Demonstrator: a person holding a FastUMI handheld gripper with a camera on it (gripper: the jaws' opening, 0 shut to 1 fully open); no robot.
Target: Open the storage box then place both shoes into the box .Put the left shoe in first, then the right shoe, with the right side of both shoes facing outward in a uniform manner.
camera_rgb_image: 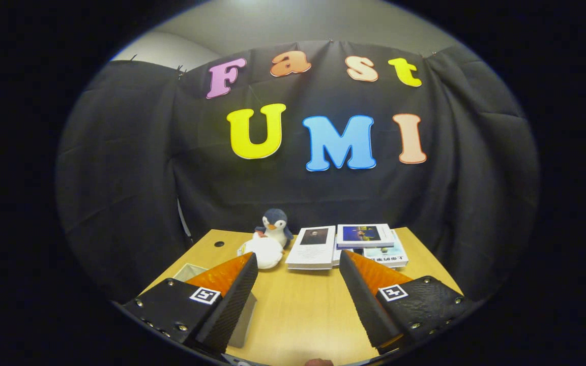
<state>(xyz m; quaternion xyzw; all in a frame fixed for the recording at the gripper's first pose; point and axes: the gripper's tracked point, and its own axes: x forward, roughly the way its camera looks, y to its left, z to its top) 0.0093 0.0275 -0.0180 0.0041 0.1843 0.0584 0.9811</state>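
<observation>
A: How are the fingers of the gripper (298,262) set?

B: They are spread wide, with nothing held between them. Bare table (293,310) is seen in the gap.

A: Where is the box found?

B: A pale box (244,320) is seen low on the table, mostly hidden behind the left finger (232,300); only a corner and part of its side wall are shown. Whether it is open or closed cannot be told.

A: And the shoes?

B: A white rounded thing (265,251) is seen just beyond the left fingertip. It may be a shoe, but that cannot be told for sure.

A: What else is on the table?

B: A toy penguin (275,226) is stood just behind the white thing. Books (346,244) are stacked beside it, beyond the right finger (367,295), near the far edge.
</observation>
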